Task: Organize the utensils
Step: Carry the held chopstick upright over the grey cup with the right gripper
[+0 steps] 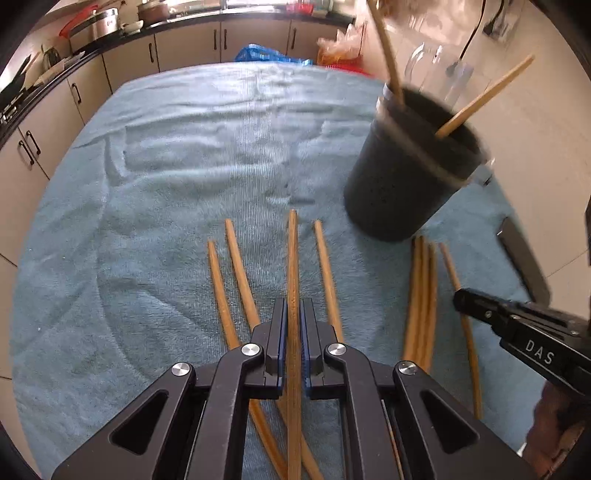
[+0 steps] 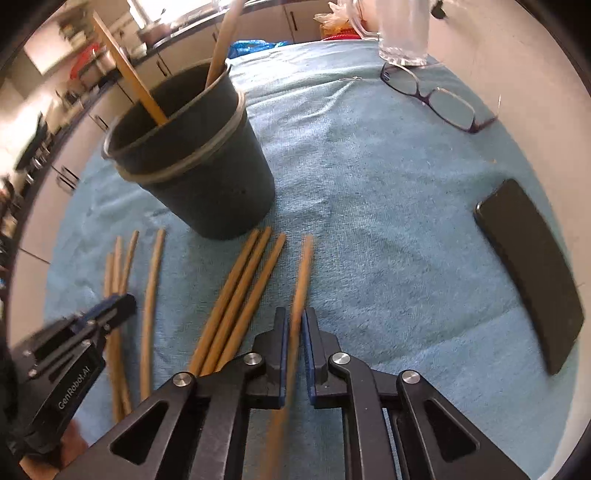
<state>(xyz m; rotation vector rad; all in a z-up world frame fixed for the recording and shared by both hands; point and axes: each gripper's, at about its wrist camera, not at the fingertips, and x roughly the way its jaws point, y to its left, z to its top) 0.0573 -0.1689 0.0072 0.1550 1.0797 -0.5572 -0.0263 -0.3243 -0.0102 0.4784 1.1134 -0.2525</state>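
The left gripper (image 1: 293,314) was clamped on one chopstick (image 1: 293,258), its tip pointing toward the dark cup (image 1: 406,177), which stood on the blue towel (image 1: 166,184) with two sticks already leaning inside. The right gripper (image 2: 295,325) likewise pinched a single chopstick (image 2: 303,269), lying just right of a bundle of three (image 2: 240,291) below the cup (image 2: 199,162). Only the right wrist view showed the eyeglasses (image 2: 439,99), a glass mug (image 2: 404,33) and the whole black phone (image 2: 532,269); the left view alone showed the kitchen cabinets (image 1: 184,48) clearly.
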